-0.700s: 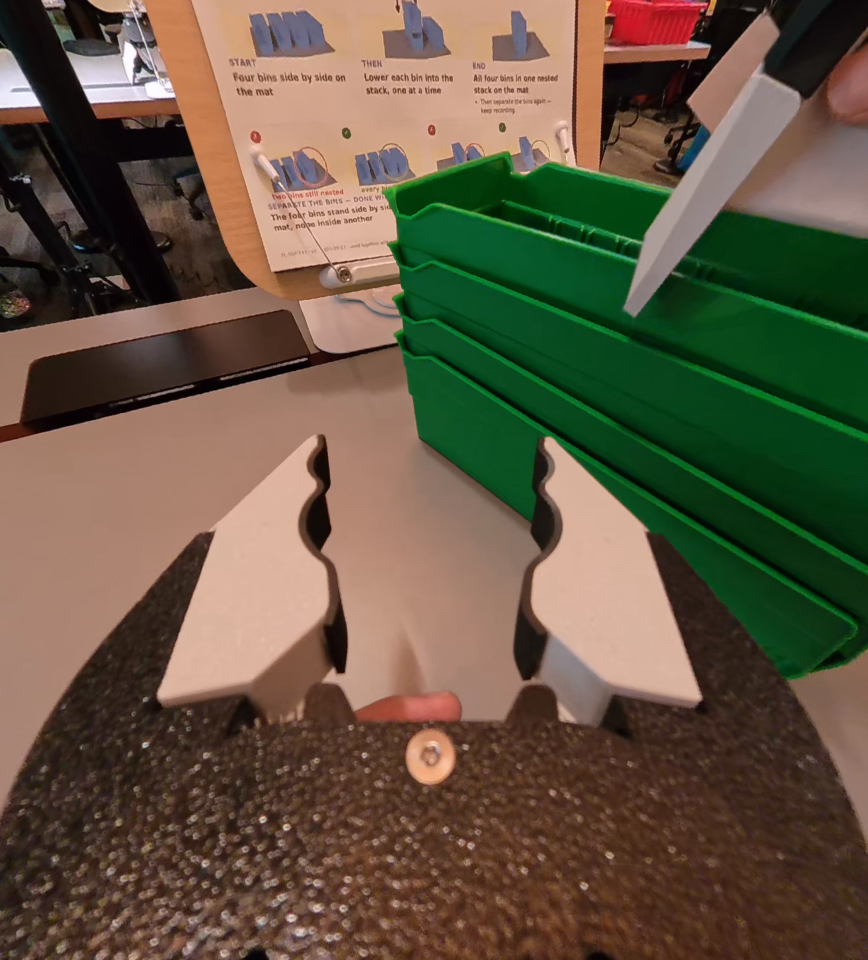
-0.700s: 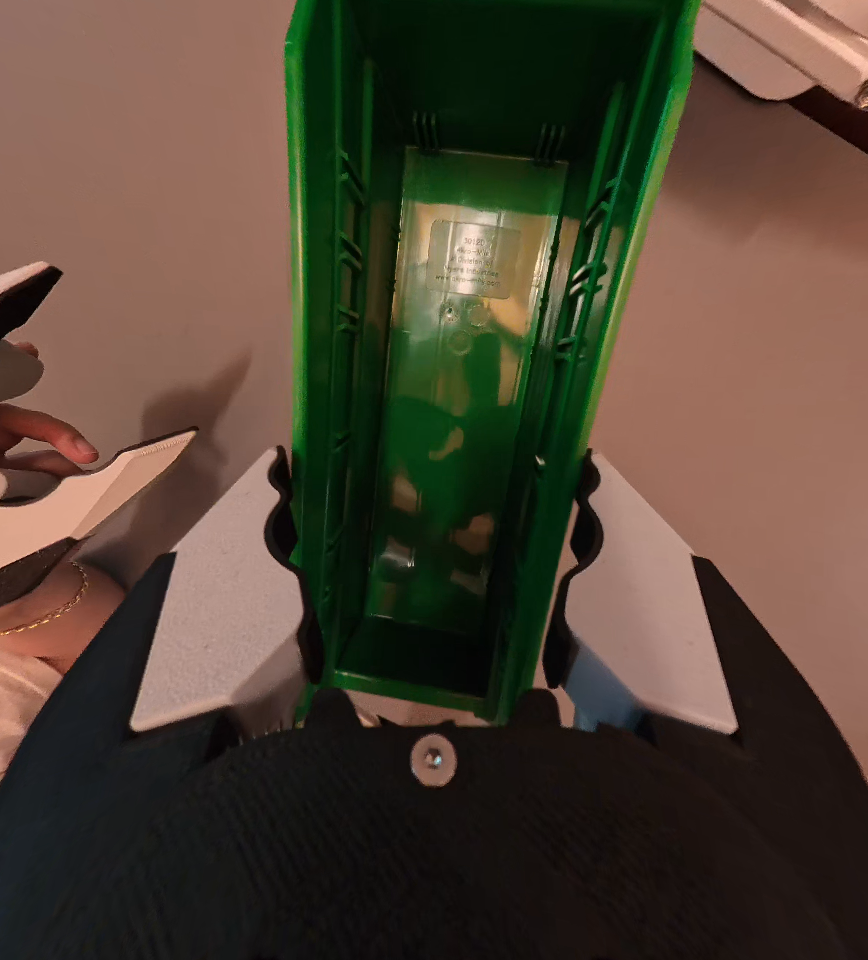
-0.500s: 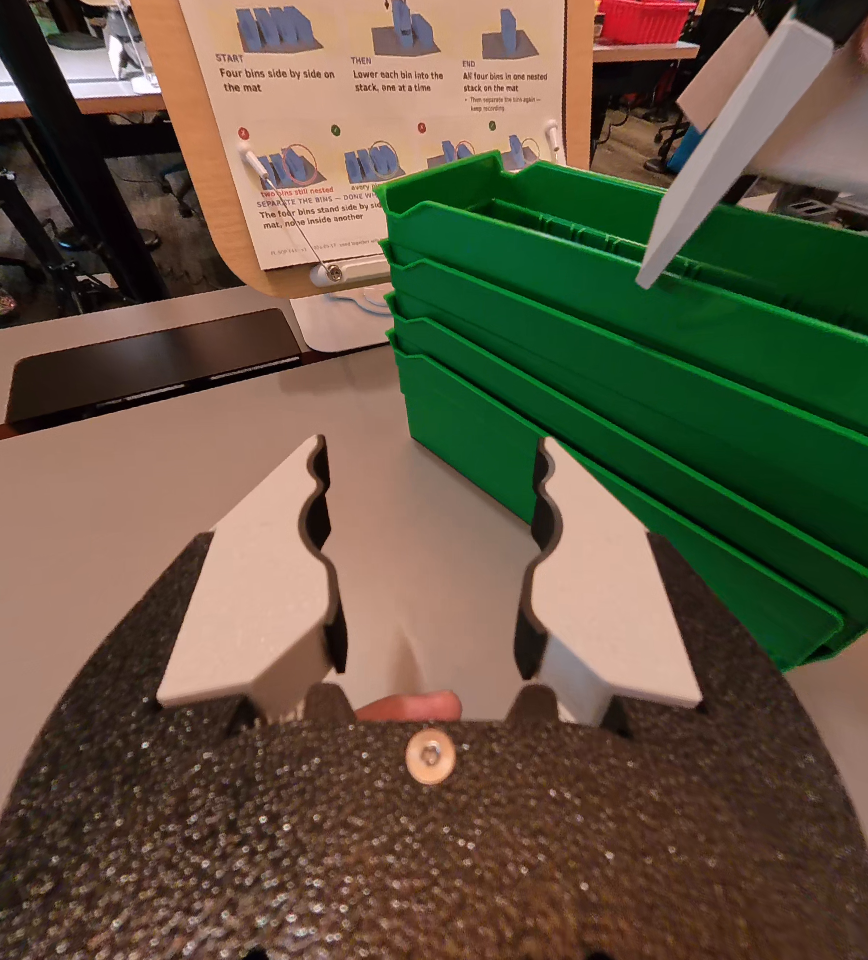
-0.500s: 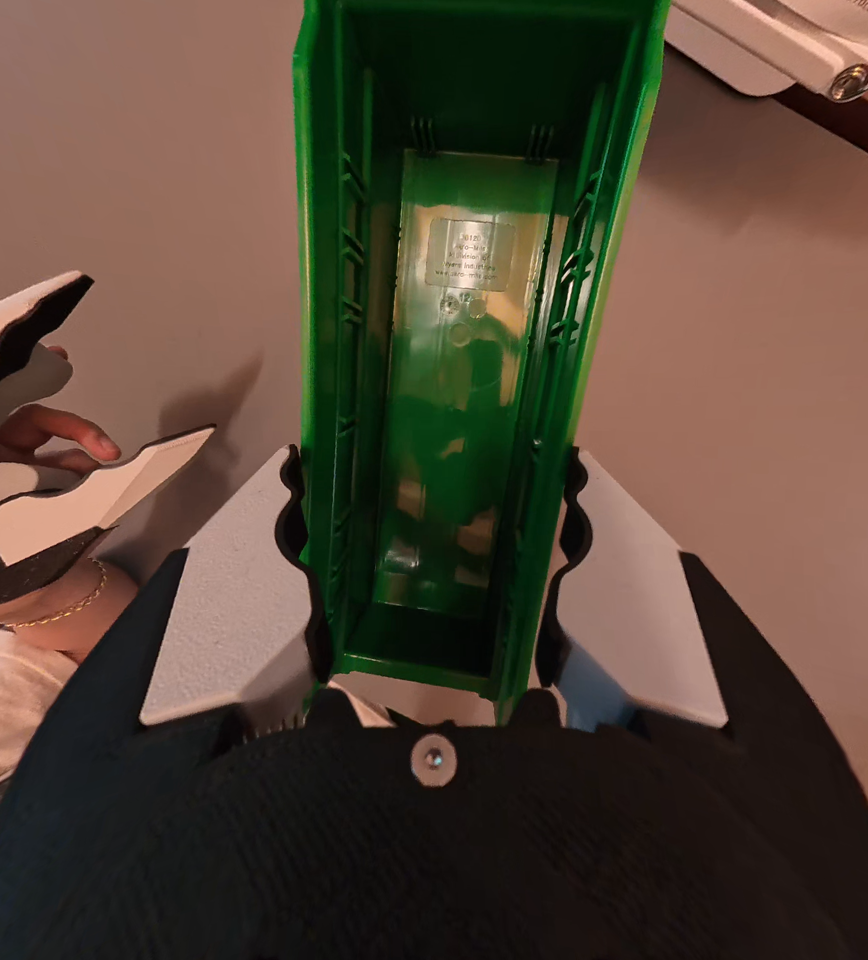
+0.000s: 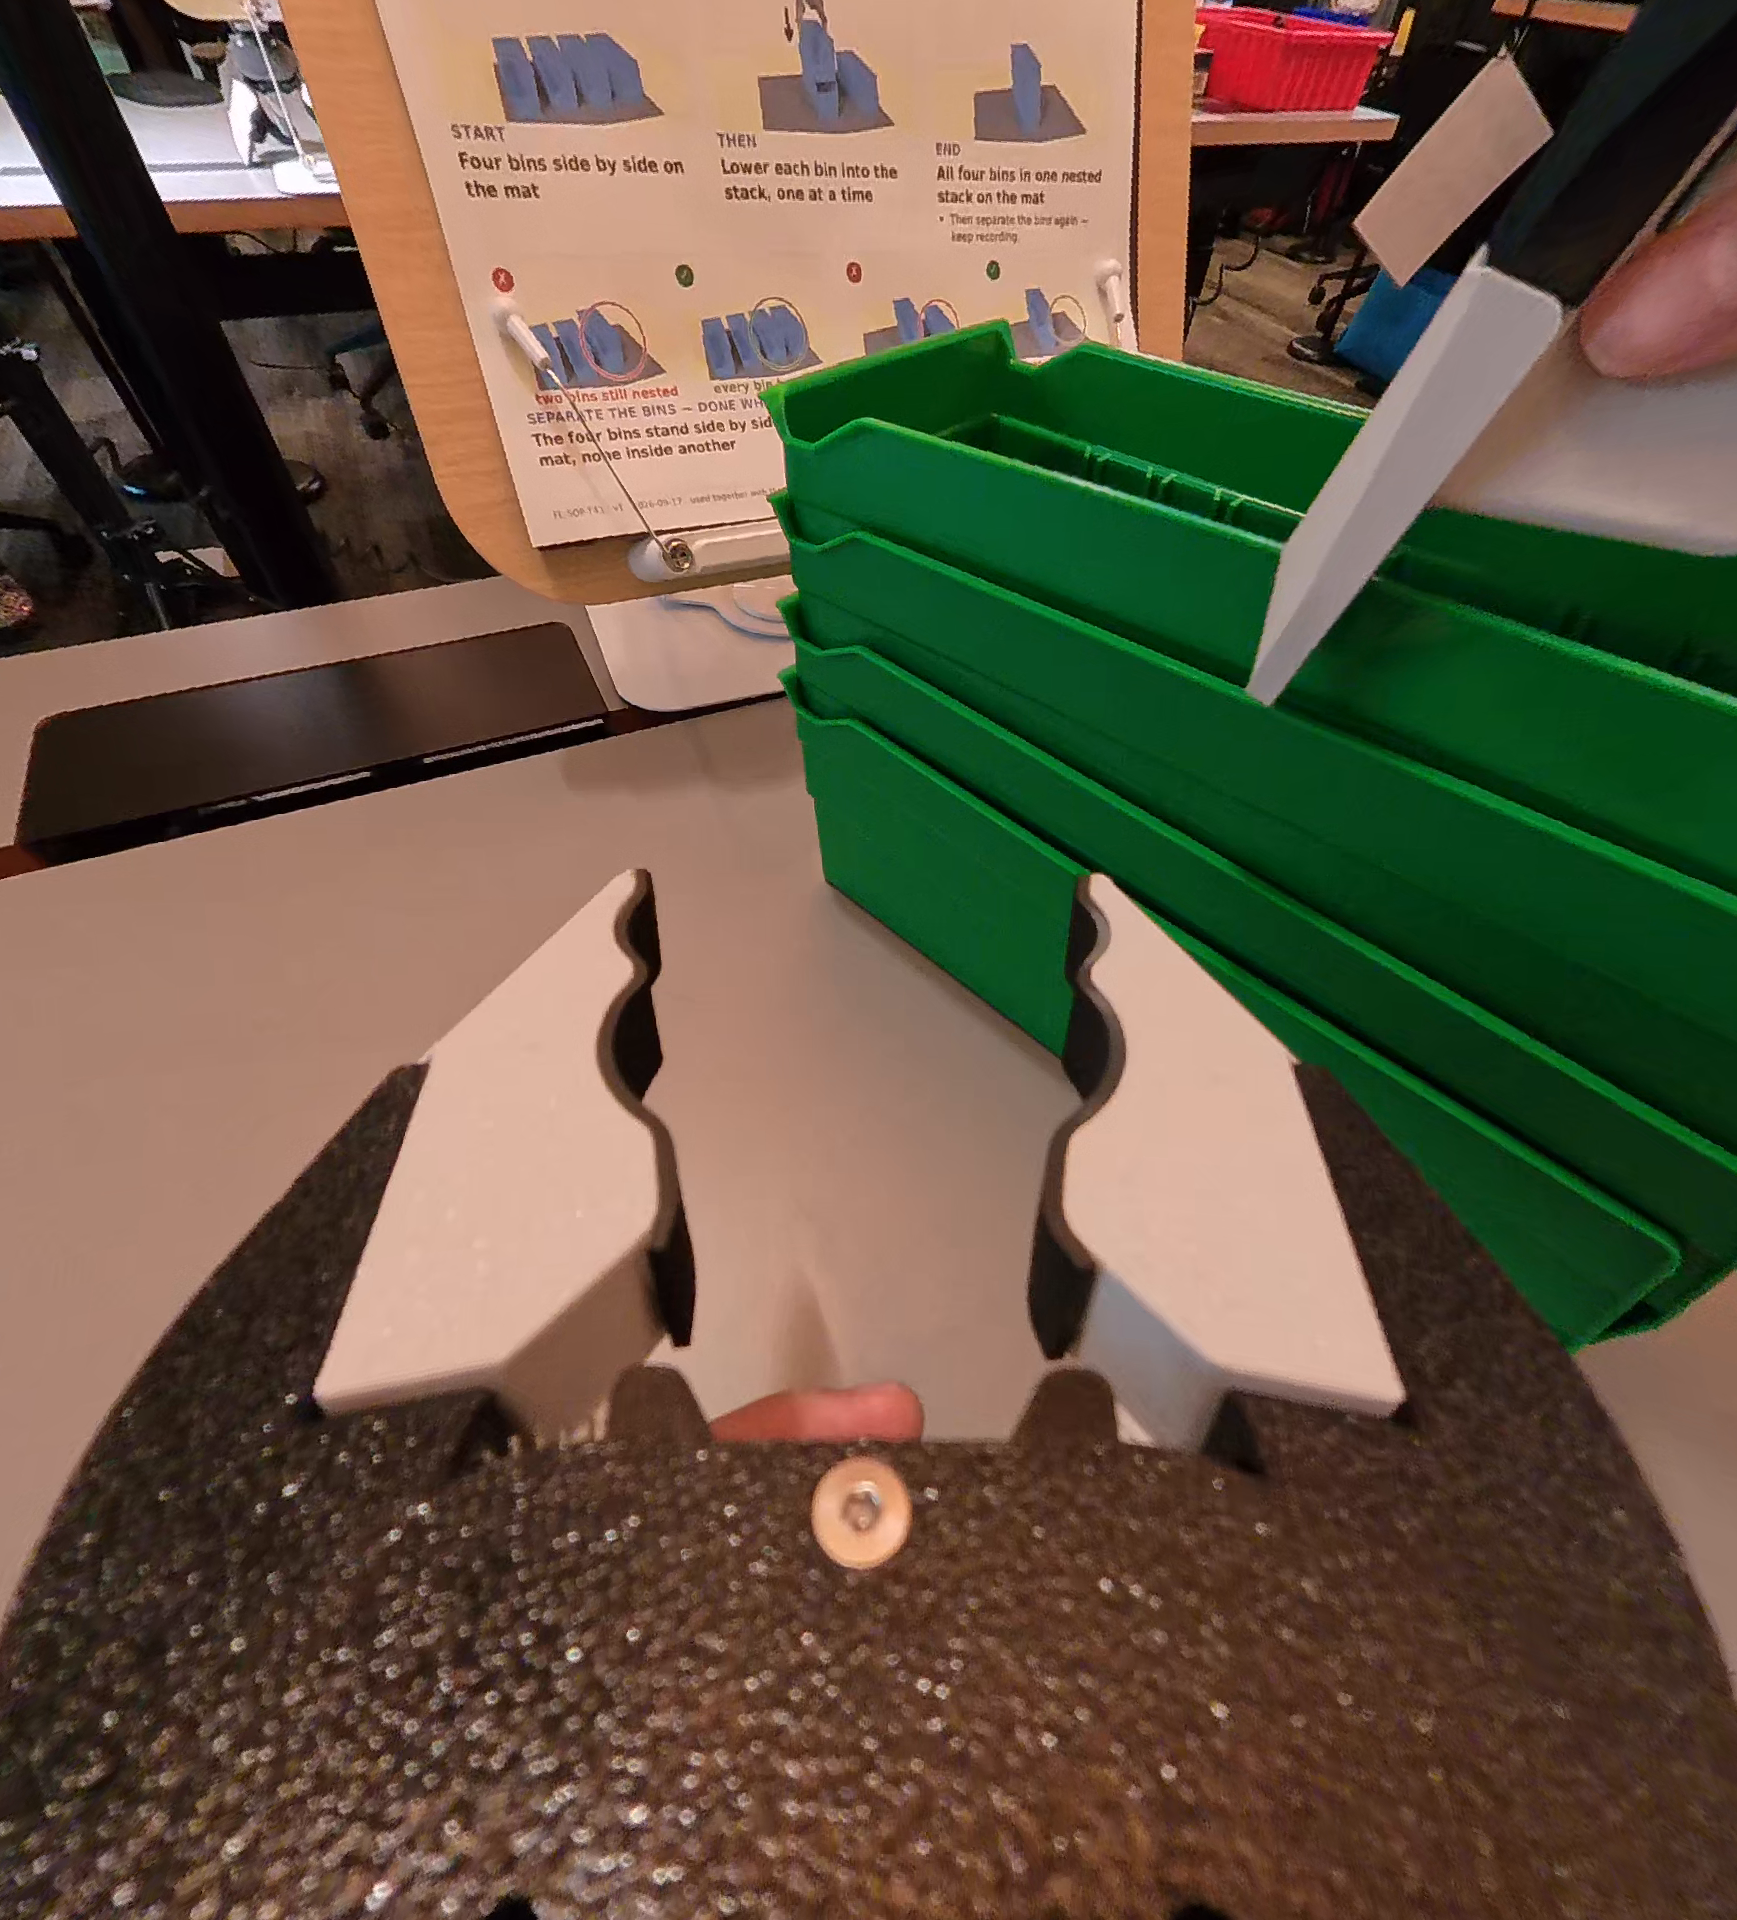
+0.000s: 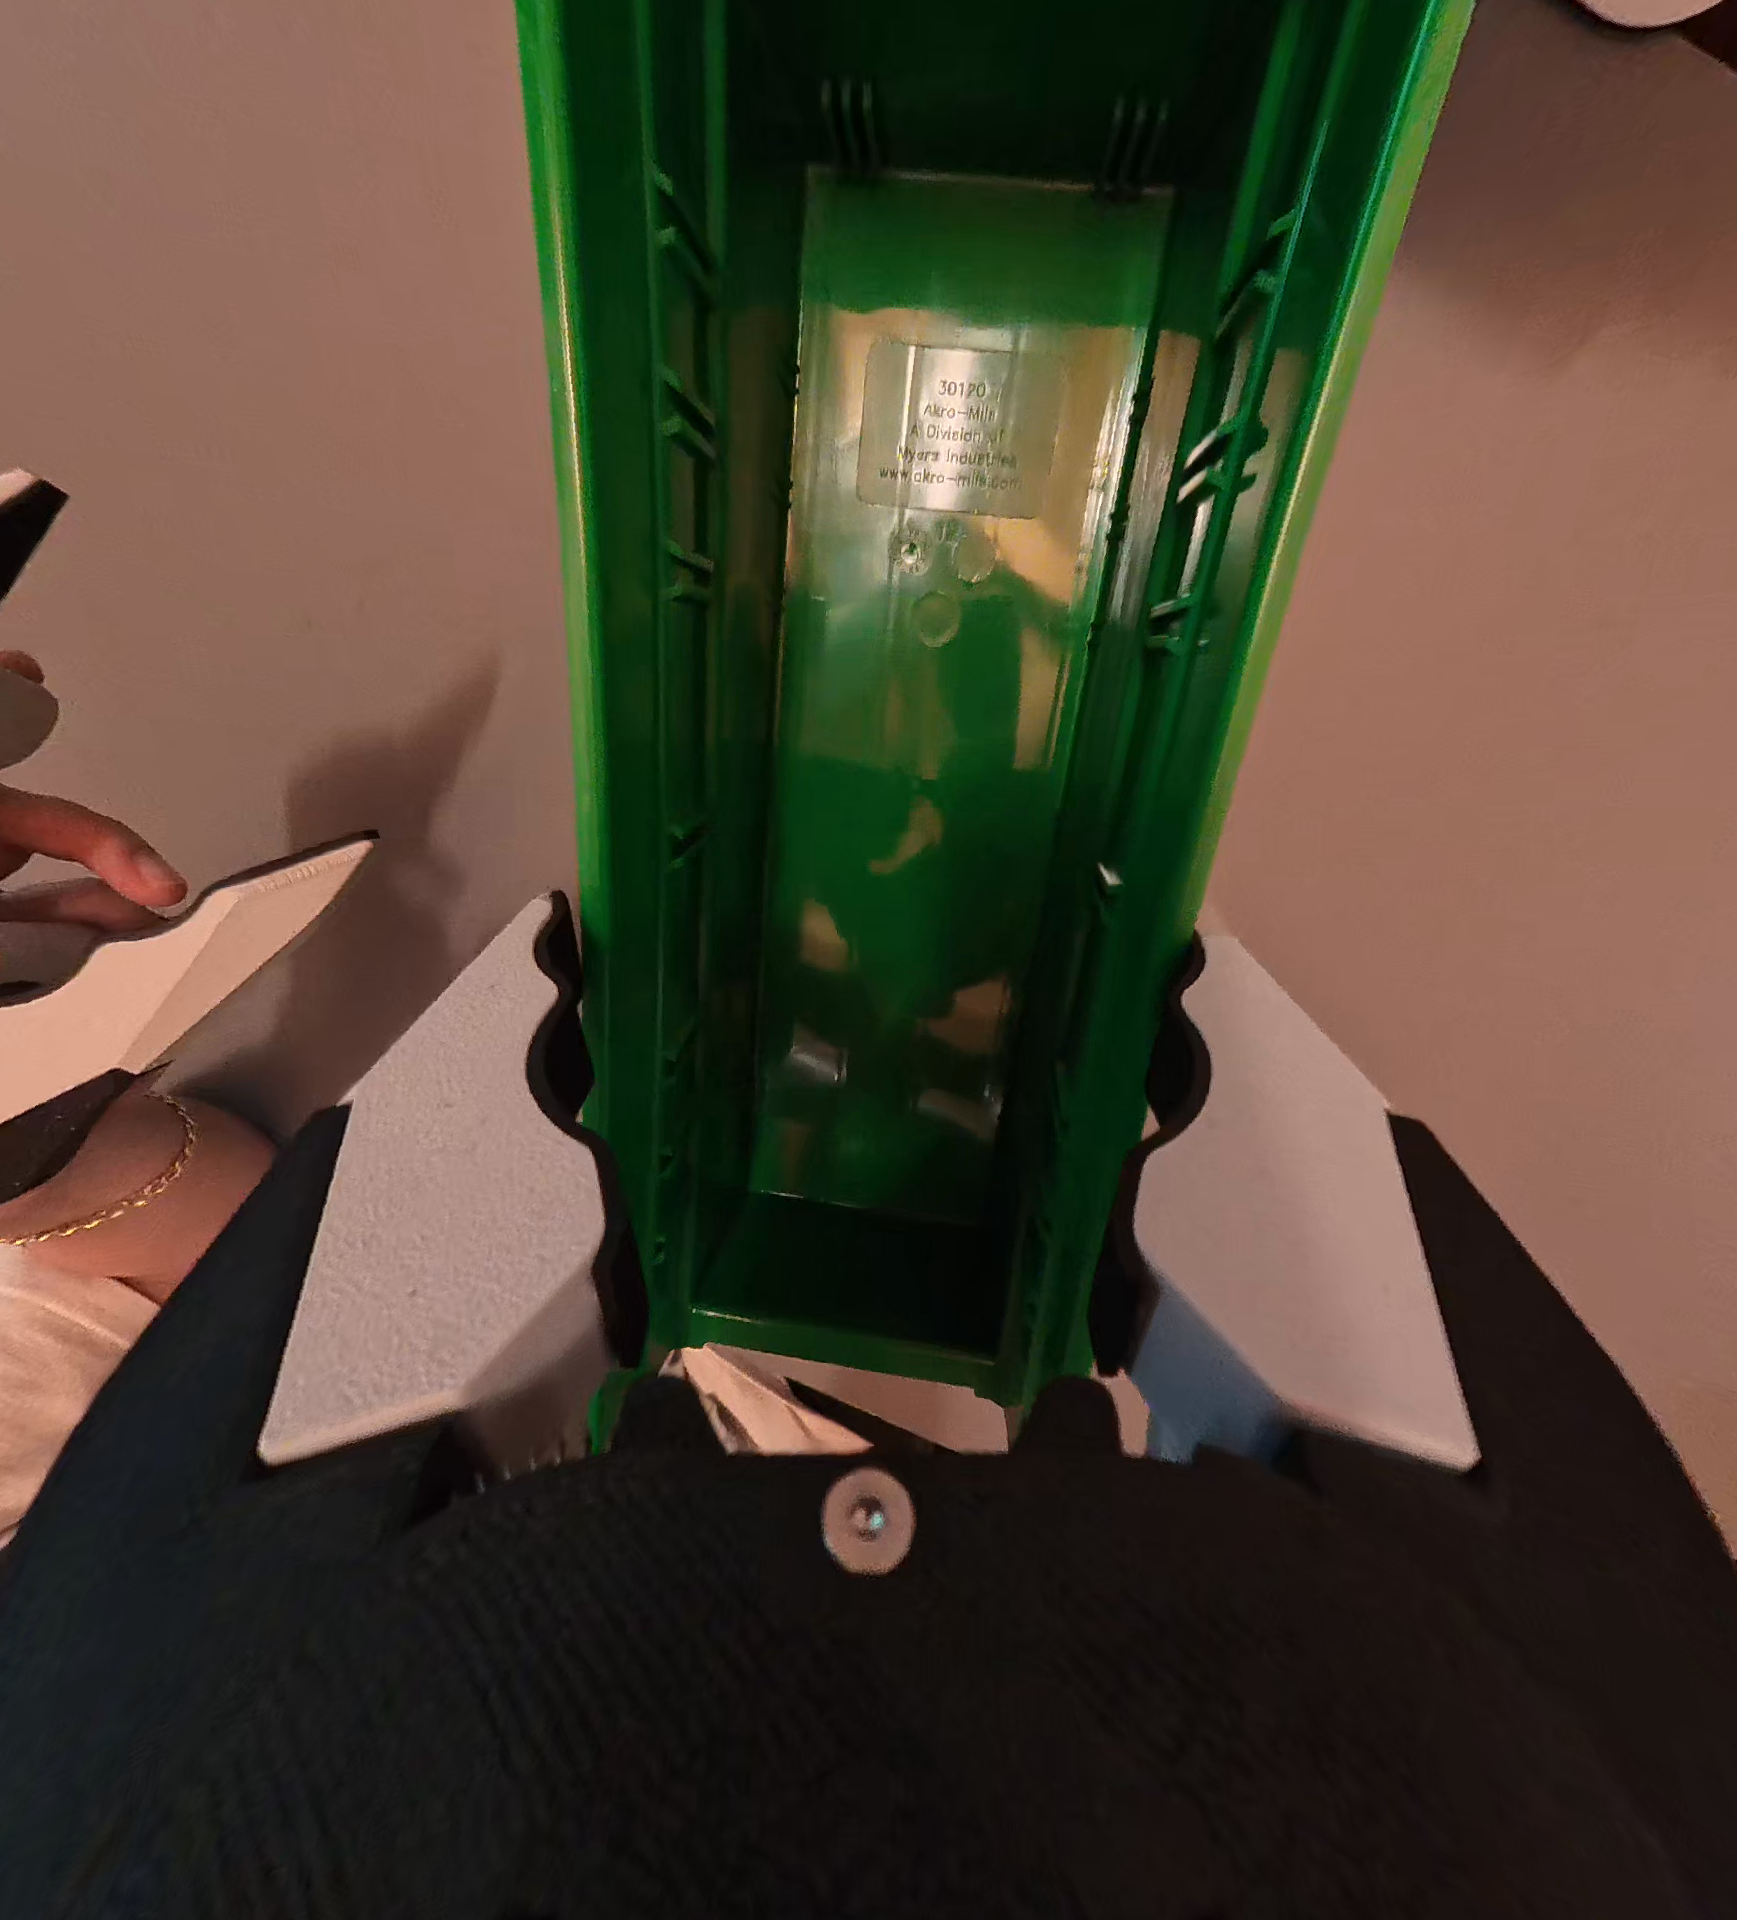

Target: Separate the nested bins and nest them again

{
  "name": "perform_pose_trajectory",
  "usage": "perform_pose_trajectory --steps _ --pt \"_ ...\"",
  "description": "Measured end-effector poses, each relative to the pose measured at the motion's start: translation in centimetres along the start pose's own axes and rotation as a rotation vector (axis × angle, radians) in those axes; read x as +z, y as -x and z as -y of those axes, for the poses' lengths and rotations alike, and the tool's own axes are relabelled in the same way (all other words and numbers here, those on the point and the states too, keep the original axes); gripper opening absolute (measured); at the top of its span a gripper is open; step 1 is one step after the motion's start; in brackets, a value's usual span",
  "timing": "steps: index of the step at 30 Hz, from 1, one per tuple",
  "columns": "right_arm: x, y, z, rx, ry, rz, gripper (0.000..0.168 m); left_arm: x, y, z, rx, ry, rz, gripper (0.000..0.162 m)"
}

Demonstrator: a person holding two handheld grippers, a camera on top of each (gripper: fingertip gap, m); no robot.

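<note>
Several green bins stand nested in one stack on the grey table, right of centre in the left wrist view. My right gripper comes from above and is shut on the top bin, with a pad against each long outer wall; one of its fingers shows in the left wrist view. My left gripper is open and empty, low over the table, just left of the stack's near side and apart from it. It also shows at the left edge of the right wrist view.
An instruction board on a white stand rises behind the stack. A black flat pad lies at the table's far left. A person's hand holds the left gripper. Bare grey table lies left of the stack.
The right gripper keeps its hold on the top bin and has shifted slightly; the white stand has nearly left its view. The left gripper stays open and has barely moved.
</note>
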State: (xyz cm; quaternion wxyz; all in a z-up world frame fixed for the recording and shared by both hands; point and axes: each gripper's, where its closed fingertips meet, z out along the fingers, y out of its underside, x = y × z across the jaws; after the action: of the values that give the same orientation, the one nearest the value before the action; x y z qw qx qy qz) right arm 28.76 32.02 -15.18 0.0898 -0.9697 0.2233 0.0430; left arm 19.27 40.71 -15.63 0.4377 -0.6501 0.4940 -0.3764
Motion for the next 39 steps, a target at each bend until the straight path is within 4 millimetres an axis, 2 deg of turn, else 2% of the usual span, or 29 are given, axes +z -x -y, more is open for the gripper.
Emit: perform_pose_trajectory --steps 6,15,24,30,39 --pt "0.1 0.0 0.2 -0.025 -0.015 0.013 0.113 0.0 -0.1 0.0 0.002 0.002 -0.005 0.077" --pt "-0.3 0.0 0.1 -0.005 0.000 0.031 0.102 0.1 -0.2 -0.1 0.003 0.003 -0.007 0.077" --pt "-2.3 0.0 0.9 0.016 -0.051 0.080 0.102 0.0 -0.1 0.0 -0.005 0.000 -0.007 0.078" --pt "-1.8 -0.2 0.4 0.007 -0.029 0.087 0.103 0.1 -0.1 -0.1 -0.001 0.003 -0.003 0.078" --pt "-2.1 0.0 1.0 0.001 -0.059 0.096 0.101 0.0 0.0 0.1 -0.003 -0.004 -0.005 0.077"
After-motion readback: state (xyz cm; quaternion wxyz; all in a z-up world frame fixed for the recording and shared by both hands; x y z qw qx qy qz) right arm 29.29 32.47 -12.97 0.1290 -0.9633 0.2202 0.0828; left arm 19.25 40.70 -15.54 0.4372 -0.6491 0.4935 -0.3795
